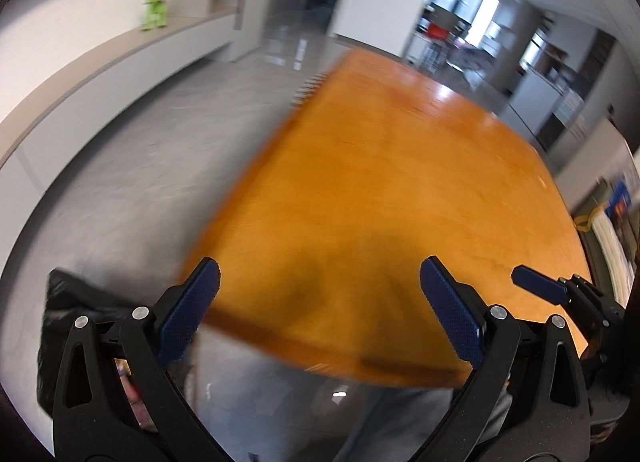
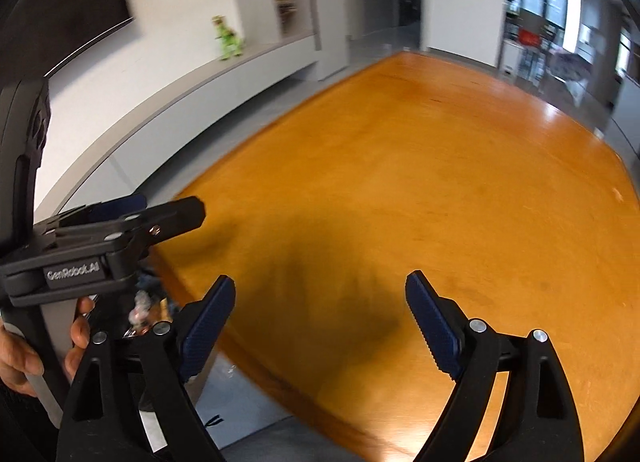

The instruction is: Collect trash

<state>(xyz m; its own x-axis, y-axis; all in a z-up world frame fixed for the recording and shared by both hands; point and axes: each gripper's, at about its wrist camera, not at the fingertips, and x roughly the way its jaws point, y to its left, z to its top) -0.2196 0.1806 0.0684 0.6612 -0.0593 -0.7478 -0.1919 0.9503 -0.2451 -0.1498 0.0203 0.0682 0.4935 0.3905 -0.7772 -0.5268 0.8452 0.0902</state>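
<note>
My left gripper (image 1: 320,294) is open and empty, held over the near corner of an orange wooden table (image 1: 400,181). A black trash bag (image 1: 68,302) sits low on the left, behind my left finger; some crumpled trash shows in it in the right wrist view (image 2: 140,310). My right gripper (image 2: 320,310) is open and empty above the table's near edge (image 2: 400,201). The left gripper also shows at the left of the right wrist view (image 2: 132,221), held in a hand. The right gripper's fingertip (image 1: 536,286) shows at the right of the left wrist view. Both views are blurred.
A grey floor (image 1: 160,141) lies left of the table. A low grey ledge (image 2: 180,93) runs along the white wall and bears a green toy figure (image 2: 228,39). A glass-walled office area (image 1: 480,33) is at the back right.
</note>
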